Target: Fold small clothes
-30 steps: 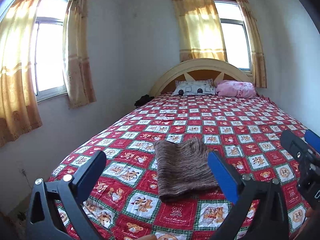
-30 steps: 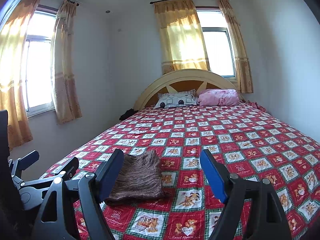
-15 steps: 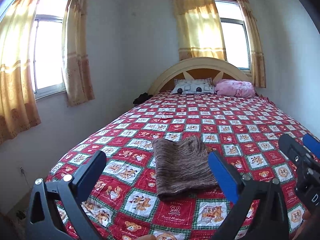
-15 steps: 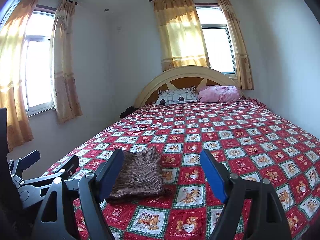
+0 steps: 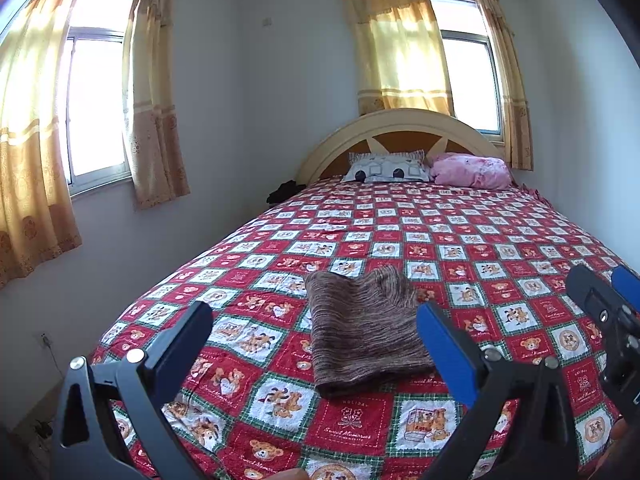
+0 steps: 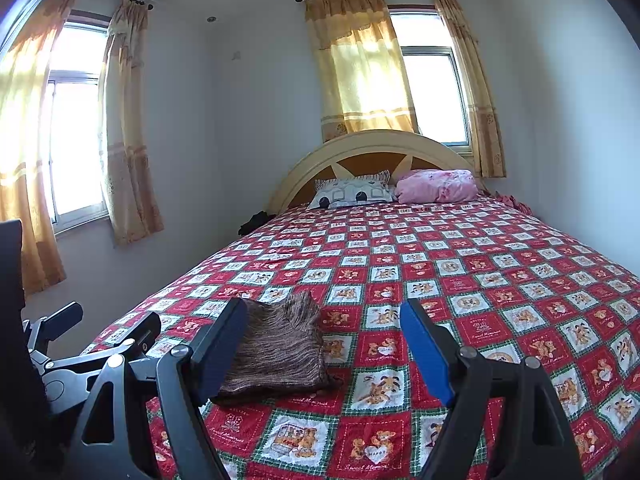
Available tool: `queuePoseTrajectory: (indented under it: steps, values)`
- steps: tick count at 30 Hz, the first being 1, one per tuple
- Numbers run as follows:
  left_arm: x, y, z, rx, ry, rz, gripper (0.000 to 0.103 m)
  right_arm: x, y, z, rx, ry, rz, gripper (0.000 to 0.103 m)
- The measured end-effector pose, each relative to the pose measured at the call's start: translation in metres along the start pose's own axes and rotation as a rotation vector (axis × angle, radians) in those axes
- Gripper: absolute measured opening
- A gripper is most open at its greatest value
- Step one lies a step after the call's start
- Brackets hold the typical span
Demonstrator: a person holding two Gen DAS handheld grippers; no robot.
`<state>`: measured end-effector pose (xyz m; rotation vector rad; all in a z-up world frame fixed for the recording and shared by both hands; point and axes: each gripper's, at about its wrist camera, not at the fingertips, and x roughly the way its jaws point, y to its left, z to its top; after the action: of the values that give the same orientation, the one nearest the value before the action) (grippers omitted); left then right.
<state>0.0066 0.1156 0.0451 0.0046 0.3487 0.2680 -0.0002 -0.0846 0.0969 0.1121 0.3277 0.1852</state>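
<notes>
**Visitor:** What was in front of the person, going left to right?

**Onlooker:** The left gripper [image 5: 314,354] hung above the foot of the bed [image 5: 460,232], jaws spread wide and holding nothing. Between them, further off, the brown knitted garment [image 5: 364,332] lay flat on the red bear-print bedspread [image 5: 500,264], looking already folded once, its thick edge nearest. The right gripper [image 6: 324,352] hovered just right of it, jaws equally wide apart and empty.

**Visitor:** How should the fold have been handled?

**Onlooker:** I judged it best to pinch both near corners through all layers, lift together and lay them onto the far edge, smoothing so the loose knit did not bunch.
</notes>
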Motion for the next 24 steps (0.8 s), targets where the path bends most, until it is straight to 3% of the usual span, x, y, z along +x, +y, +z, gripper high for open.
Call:
queuePoseTrajectory:
  steps: [24]
  values:
    - [0.0048, 0.0015, -0.0021, 0.006, -0.005, 0.032, 0.103, -0.0007, -0.0026, -0.0023, 0.008, 0.0, -0.013, 0.079]
